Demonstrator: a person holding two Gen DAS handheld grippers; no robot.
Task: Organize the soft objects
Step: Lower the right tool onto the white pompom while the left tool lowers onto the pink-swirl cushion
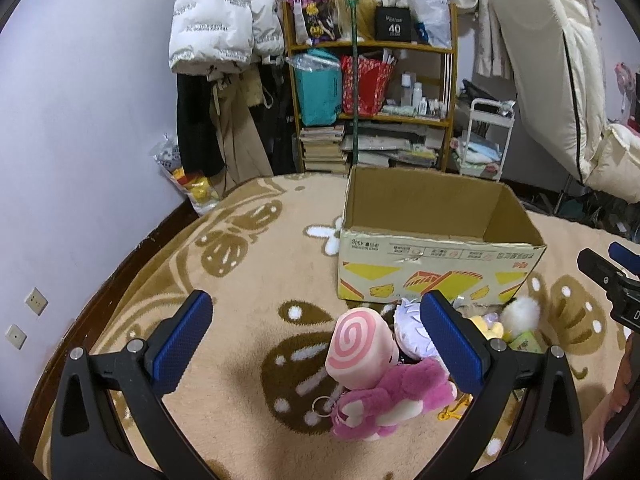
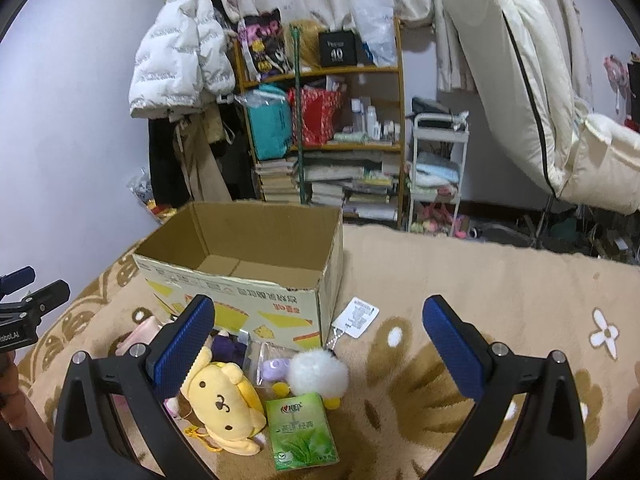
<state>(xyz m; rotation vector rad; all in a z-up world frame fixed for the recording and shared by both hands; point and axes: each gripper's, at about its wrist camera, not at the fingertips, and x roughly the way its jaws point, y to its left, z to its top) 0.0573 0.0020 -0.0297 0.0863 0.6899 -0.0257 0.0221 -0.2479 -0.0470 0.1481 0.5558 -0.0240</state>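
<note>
An open empty cardboard box (image 1: 440,276) stands on the patterned blanket; it also shows in the right wrist view (image 2: 256,300). In front of it lies a pile of soft toys. My left gripper (image 1: 316,336) is open above a pink swirl plush (image 1: 358,346) and a magenta bear (image 1: 394,398). My right gripper (image 2: 320,340) is open above a yellow dog plush (image 2: 226,404), a white fluffy ball (image 2: 318,374), a green tissue pack (image 2: 302,432) and a small purple toy (image 2: 274,369).
A wooden shelf (image 1: 372,80) with bags and stacked books stands behind the box. Coats (image 1: 224,20) hang at the left wall. A white cart (image 2: 438,168) and a folded mattress (image 2: 520,60) are to the right. A white tag (image 2: 356,317) lies by the box.
</note>
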